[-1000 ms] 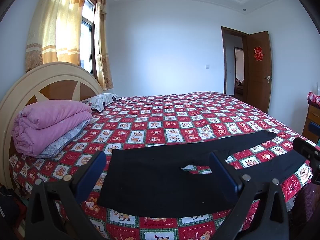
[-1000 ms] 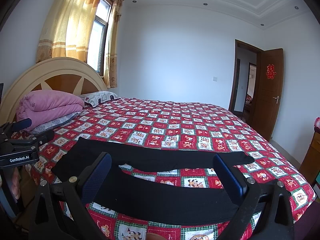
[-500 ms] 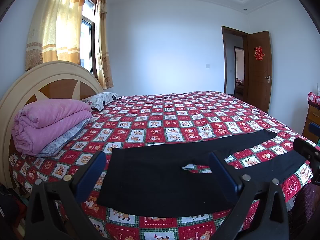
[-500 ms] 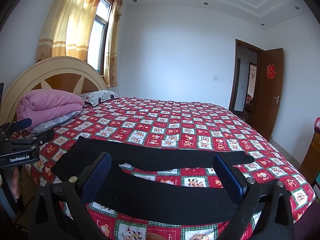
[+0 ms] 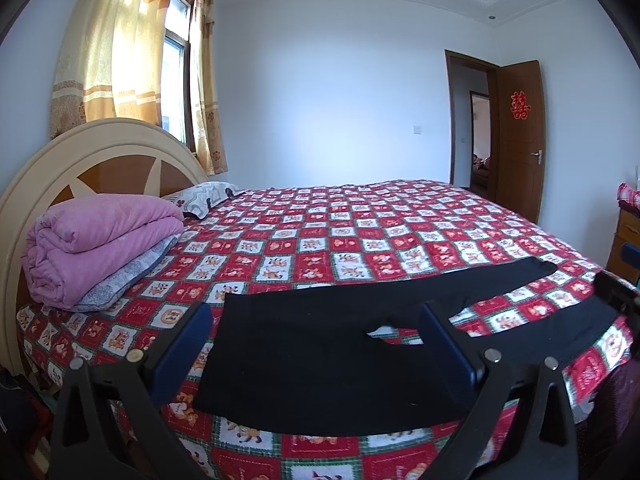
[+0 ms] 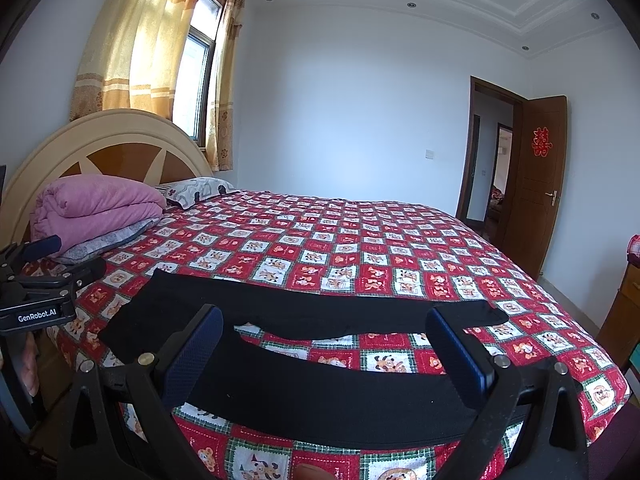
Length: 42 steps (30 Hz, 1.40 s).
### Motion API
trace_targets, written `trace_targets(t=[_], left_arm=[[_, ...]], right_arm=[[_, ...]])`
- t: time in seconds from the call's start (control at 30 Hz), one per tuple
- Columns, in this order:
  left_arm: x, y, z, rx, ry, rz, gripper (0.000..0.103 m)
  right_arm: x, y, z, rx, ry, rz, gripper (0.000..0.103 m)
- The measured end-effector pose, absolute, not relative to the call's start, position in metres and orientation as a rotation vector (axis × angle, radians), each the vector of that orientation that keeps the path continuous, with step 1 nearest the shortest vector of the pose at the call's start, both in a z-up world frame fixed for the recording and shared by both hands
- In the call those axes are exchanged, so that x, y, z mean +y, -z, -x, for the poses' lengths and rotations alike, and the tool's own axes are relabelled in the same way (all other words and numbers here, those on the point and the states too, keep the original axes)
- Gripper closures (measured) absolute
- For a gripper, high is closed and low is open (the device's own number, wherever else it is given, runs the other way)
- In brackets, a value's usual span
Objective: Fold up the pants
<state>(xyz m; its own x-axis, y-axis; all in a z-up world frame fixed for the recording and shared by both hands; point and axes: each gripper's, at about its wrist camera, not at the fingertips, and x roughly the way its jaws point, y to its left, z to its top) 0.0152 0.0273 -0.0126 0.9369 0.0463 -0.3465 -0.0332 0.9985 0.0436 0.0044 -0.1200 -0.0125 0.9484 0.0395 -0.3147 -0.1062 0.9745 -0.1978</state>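
Black pants (image 5: 312,360) lie flat along the near edge of the bed, waist to the left, the two legs spread apart toward the right. My left gripper (image 5: 316,344) hovers open in front of the waist and crotch, holding nothing. In the right wrist view the pants (image 6: 320,392) stretch across the frame, and my right gripper (image 6: 324,348) is open over the near leg, empty. The left gripper's body (image 6: 36,300) shows at the left edge of that view, and part of the right gripper (image 5: 620,300) shows at the right edge of the left wrist view.
The bed carries a red checked quilt (image 5: 360,240). A folded pink blanket (image 5: 96,244) and a pillow (image 5: 200,200) lie by the headboard (image 5: 60,168). A wooden cabinet (image 6: 624,312) stands at right, and an open door (image 6: 536,184) beyond the bed.
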Motion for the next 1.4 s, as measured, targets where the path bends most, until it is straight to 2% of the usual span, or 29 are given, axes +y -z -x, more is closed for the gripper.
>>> trace_targets(t=[0.2, 0.37, 0.57, 0.6, 0.73, 0.83, 0.93, 1.07, 1.2, 1.23, 1.3, 1.37, 1.4], left_arm=[[0.088, 0.051, -0.067, 0.458, -0.167, 0.036, 0.000], [0.146, 0.089, -0.111, 0.584, -0.240, 0.173, 0.000], [0.172, 0.112, -0.160, 0.660, -0.237, 0.213, 0.000], [0.175, 0.114, -0.172, 0.672, -0.227, 0.204, 0.002], [0.186, 0.121, -0.221, 0.710, -0.178, 0.204, 0.020], [0.191, 0.126, -0.254, 0.743, -0.138, 0.220, 0.021], [0.190, 0.134, -0.280, 0.780, -0.109, 0.215, 0.028], [0.187, 0.147, -0.311, 0.833, -0.098, 0.189, 0.028], [0.188, 0.166, -0.332, 0.901, -0.079, 0.200, 0.040], [0.189, 0.171, -0.334, 0.914, -0.068, 0.198, 0.049], [0.188, 0.176, -0.334, 0.912, -0.041, 0.194, 0.051], [0.191, 0.176, -0.332, 0.899, -0.022, 0.209, 0.055], [0.194, 0.176, -0.330, 0.887, -0.004, 0.227, 0.062]], right_arm=[[-0.142, 0.028, -0.033, 0.351, -0.055, 0.212, 0.001], [-0.172, 0.053, -0.068, 0.450, -0.029, 0.190, 0.001], [-0.200, 0.083, -0.096, 0.550, 0.002, 0.150, 0.001], [-0.202, 0.087, -0.100, 0.562, 0.008, 0.148, 0.001], [-0.217, 0.100, -0.112, 0.599, 0.032, 0.132, 0.001], [-0.225, 0.105, -0.120, 0.606, 0.052, 0.121, 0.001], [-0.232, 0.110, -0.129, 0.617, 0.066, 0.120, 0.001], [-0.239, 0.116, -0.141, 0.632, 0.090, 0.135, 0.002], [-0.243, 0.121, -0.150, 0.646, 0.098, 0.150, 0.003], [-0.245, 0.122, -0.152, 0.650, 0.096, 0.155, 0.007], [-0.250, 0.123, -0.158, 0.662, 0.086, 0.153, 0.023], [-0.258, 0.124, -0.163, 0.681, 0.076, 0.140, 0.033], [-0.265, 0.123, -0.168, 0.693, 0.071, 0.129, 0.038]])
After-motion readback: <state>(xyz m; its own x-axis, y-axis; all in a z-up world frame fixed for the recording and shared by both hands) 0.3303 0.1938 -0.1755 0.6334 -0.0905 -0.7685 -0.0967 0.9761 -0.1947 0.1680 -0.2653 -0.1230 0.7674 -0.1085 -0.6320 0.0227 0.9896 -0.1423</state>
